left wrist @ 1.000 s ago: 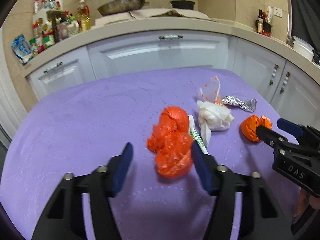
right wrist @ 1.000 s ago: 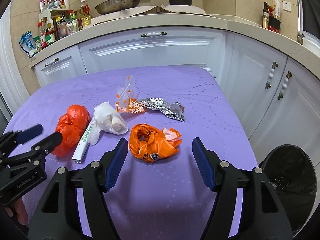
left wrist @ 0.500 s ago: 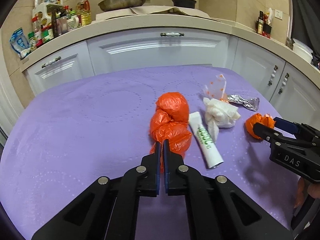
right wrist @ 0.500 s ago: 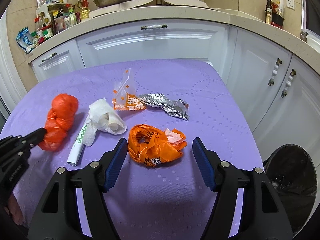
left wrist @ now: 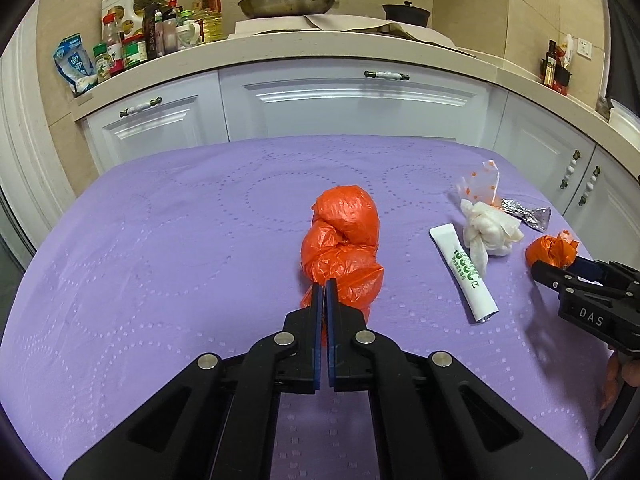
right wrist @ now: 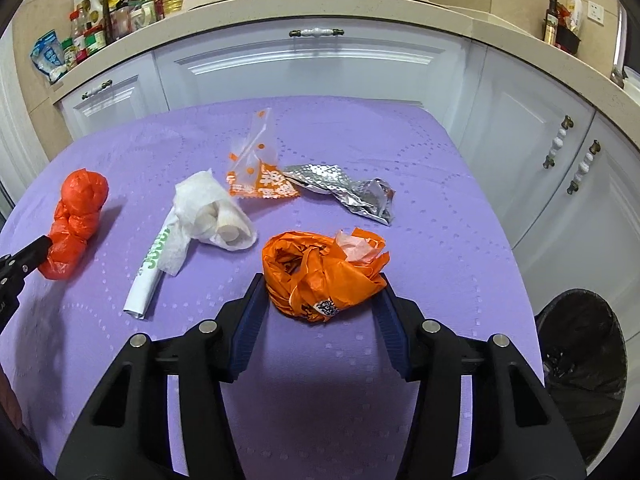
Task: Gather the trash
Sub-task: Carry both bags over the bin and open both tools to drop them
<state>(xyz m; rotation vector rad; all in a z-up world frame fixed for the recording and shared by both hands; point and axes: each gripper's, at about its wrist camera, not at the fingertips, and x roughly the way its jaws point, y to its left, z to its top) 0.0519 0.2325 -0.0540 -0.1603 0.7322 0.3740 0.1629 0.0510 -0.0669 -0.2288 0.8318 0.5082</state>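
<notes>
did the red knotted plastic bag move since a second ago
Yes. In the right wrist view the red knotted plastic bag, pinched by the left tongs, slid left, away from the white tube.

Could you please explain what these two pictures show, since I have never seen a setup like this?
No robot here: a person holds a two-fingered tool in each hand, each with a forward-looking camera. The left gripper is shut, pinching the near end of a red plastic bag. The right gripper is closing around a crumpled orange bag. Also on the purple tablecloth: a white tube, wadded tissue, a spotted wrapper and foil. A black bin stands beside the table.
</notes>
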